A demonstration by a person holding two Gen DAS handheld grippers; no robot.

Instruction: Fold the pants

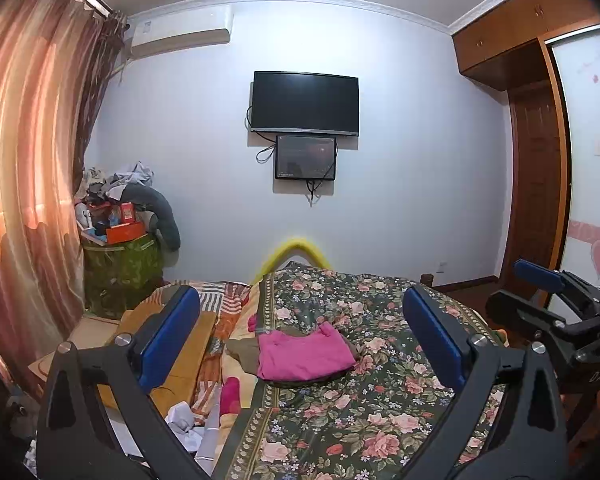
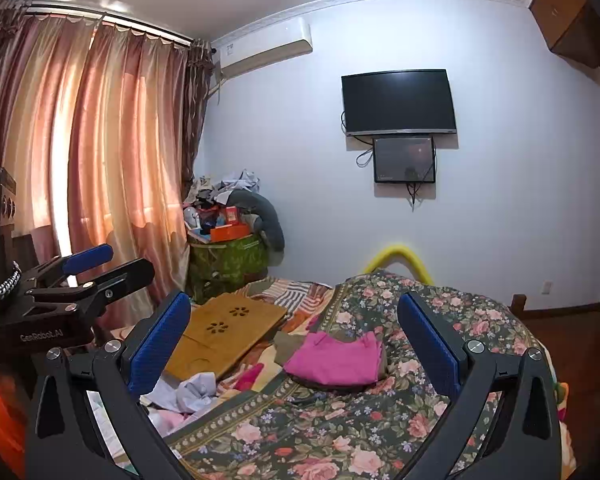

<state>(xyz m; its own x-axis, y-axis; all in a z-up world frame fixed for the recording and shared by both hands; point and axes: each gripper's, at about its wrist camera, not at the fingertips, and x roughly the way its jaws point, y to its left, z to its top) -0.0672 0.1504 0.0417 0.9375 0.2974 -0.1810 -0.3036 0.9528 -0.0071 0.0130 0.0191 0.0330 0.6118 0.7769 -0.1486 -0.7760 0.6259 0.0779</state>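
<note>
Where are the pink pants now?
In both wrist views, the folded pink pants lie on the floral bedspread, mid-bed, right of the wooden lap desk, ahead of both open grippers.

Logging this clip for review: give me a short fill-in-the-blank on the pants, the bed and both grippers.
1. The folded pants are ____ in colour.
2. They lie on a bedspread with a ____ pattern.
3. Both the left gripper and the right gripper are ____.
4. On the wall, the small screen hangs ____ the TV.

Missing words: pink; floral; open; below
</note>
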